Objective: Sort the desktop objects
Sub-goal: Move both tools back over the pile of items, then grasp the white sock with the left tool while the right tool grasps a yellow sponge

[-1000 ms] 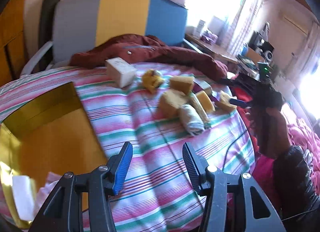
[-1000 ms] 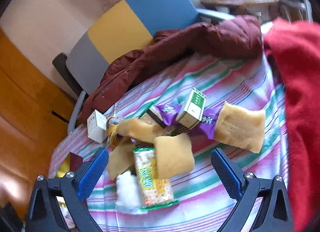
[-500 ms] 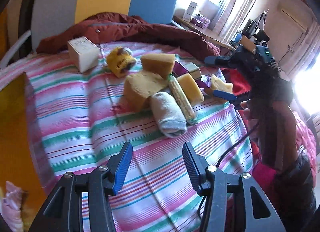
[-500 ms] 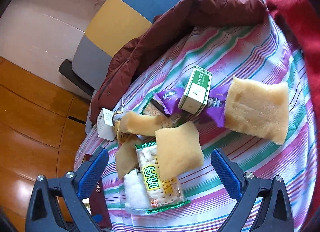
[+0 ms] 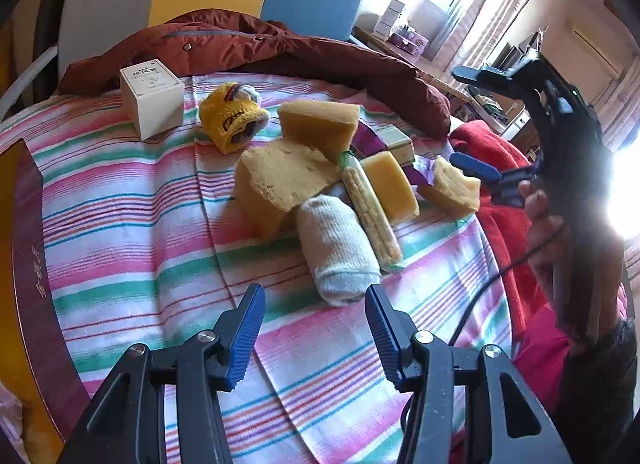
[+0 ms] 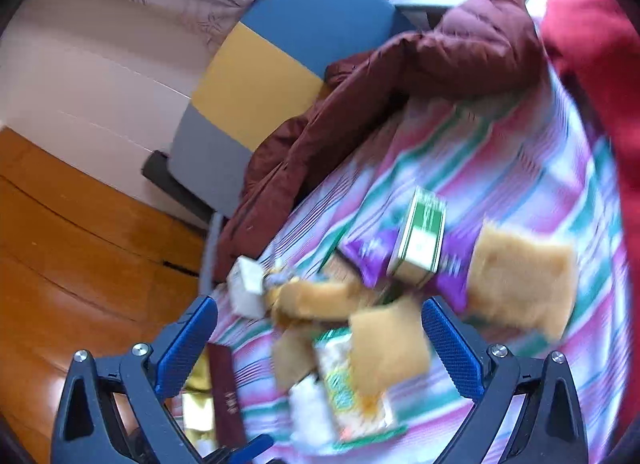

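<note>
left gripper hangs with jaws apart and empty, just near of the rolled white sock at the near end of the pile on the striped cloth; straddle the roll across its width before closing. right gripper, blurred, gapes empty over the sponge and cracker packet; steady it first.

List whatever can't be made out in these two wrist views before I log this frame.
- Right wrist view: motion blur smears the print on the green-and-white box and the cracker packet.
- Left wrist view: the purple wrapper is mostly buried under sponges, its label unreadable.
- Left wrist view: window glare washes out the room behind the right hand-held gripper.
- Left wrist view: the dark red box is cut off by the frame edge; its contents are unseen.
</note>
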### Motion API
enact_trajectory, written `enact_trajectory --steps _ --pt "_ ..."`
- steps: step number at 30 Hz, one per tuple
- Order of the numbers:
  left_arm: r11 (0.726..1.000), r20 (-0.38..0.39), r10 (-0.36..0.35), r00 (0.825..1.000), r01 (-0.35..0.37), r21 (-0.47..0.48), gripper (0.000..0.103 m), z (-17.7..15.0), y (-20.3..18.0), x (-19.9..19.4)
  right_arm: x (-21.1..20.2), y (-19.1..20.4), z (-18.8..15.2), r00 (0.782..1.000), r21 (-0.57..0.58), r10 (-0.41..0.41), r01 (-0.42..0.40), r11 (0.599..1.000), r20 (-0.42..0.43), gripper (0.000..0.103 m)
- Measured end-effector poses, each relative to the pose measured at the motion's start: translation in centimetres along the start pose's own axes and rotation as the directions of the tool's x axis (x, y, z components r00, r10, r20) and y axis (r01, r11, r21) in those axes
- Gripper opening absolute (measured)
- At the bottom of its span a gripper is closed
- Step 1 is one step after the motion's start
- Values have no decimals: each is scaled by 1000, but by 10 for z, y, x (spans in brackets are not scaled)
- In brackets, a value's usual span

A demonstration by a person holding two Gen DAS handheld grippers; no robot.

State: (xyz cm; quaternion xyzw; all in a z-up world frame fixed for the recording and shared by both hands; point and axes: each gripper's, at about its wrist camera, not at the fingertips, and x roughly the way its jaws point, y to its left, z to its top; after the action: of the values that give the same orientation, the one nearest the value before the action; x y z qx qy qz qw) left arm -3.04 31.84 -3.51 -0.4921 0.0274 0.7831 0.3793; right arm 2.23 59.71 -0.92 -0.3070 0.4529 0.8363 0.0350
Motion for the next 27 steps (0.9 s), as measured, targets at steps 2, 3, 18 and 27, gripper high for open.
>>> enact_trajectory --steps 2,3,18,27 --pt "1000 15 9 1000 -10 11 51 1 0 2 8 0 8 999 -7 -45 45 999 -7 103" --pt "1000 18 13 1000 -13 17 51 2 0 3 12 0 11 998 -17 -66 66 998 -6 103" --pt "988 -17 -103 995 100 -115 53 20 5 34 -31 -34 27 945 1 -283 286 958 162 103" --pt "976 -35 -156 987 149 -157 52 26 7 57 5 -55 26 850 -42 -526 525 850 -21 101"
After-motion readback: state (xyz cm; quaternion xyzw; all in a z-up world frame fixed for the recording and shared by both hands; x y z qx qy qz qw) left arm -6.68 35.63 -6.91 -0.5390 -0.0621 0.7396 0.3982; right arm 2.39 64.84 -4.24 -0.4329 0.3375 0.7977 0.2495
